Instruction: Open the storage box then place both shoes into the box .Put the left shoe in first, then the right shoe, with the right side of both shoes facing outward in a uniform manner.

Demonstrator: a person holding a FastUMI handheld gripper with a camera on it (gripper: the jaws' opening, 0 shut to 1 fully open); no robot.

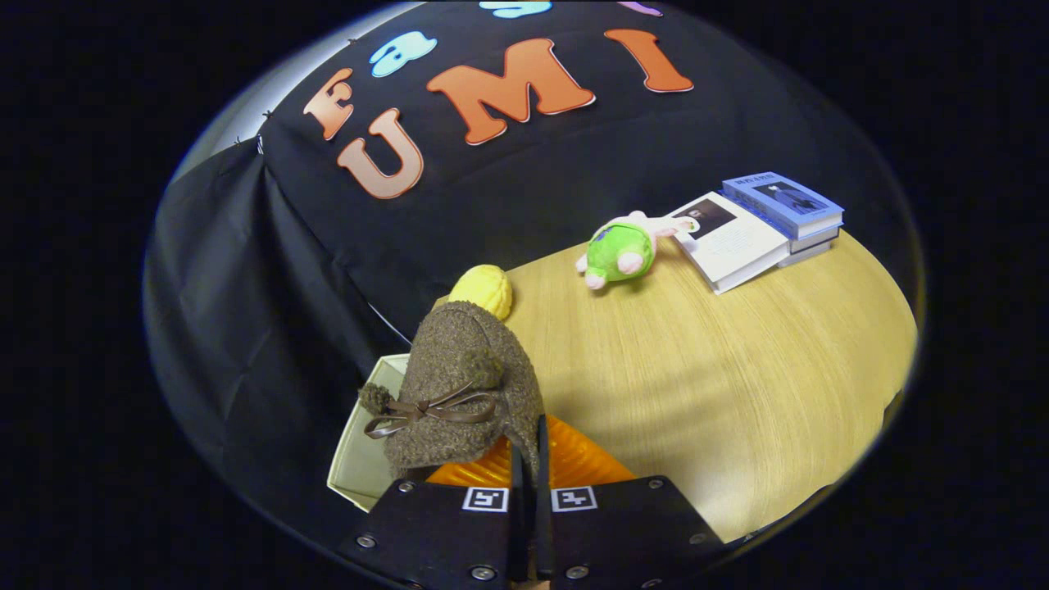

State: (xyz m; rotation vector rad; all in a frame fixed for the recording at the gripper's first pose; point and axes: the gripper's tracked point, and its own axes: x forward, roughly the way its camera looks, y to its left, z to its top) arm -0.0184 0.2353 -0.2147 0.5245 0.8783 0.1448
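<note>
A brown fuzzy shoe [463,393] with pom-poms and a thin brown bow hangs just ahead of my fingers, toe pointing away from me. My gripper [529,451] is shut on the shoe's rear rim, its fingers pressed close together. Below and to the left of the shoe is the cream storage box [359,447], with its inner wall showing; the shoe is partly over it. An orange ribbed surface [578,463] lies right under the shoe by my fingers; whether it is a sole or a lid I cannot tell.
The wooden table [721,385] stretches off beyond and to the right. A yellow knitted ball [483,288] sits behind the shoe. Farther back lie a green plush toy [621,250] and a stack of books [758,229].
</note>
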